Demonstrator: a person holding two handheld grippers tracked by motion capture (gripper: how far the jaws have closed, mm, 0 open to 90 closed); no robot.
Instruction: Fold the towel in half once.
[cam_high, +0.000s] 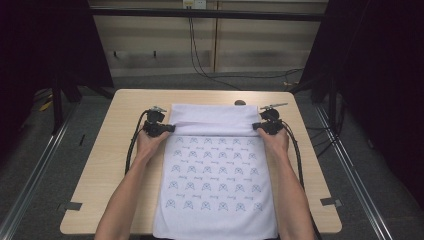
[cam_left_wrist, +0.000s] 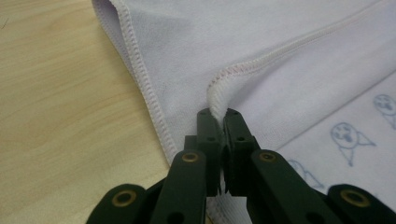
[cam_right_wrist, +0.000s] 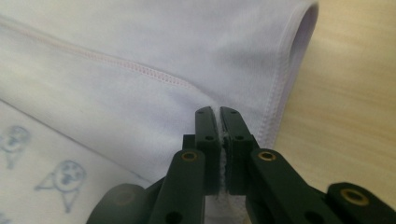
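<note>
A white towel (cam_high: 215, 180) with small blue printed figures lies lengthwise on the wooden table (cam_high: 115, 150), its near end hanging over the front edge. Its far end is folded back toward me, plain side up, as a band (cam_high: 212, 120). My left gripper (cam_high: 167, 128) pinches the left corner of that folded hem (cam_left_wrist: 218, 95), jaws shut on the cloth. At the right corner my right gripper (cam_high: 257, 126) is shut on the towel's hem (cam_right_wrist: 219, 135) in the same way. In both gripper views (cam_left_wrist: 217, 114) (cam_right_wrist: 218, 112) cloth is squeezed between the black jaws.
Bare wood (cam_high: 310, 160) runs along both sides of the towel. A small dark object (cam_high: 240, 102) sits at the table's far edge. Cables (cam_high: 200, 60) trail on the floor behind. Tape marks (cam_high: 331, 202) lie near the front corners.
</note>
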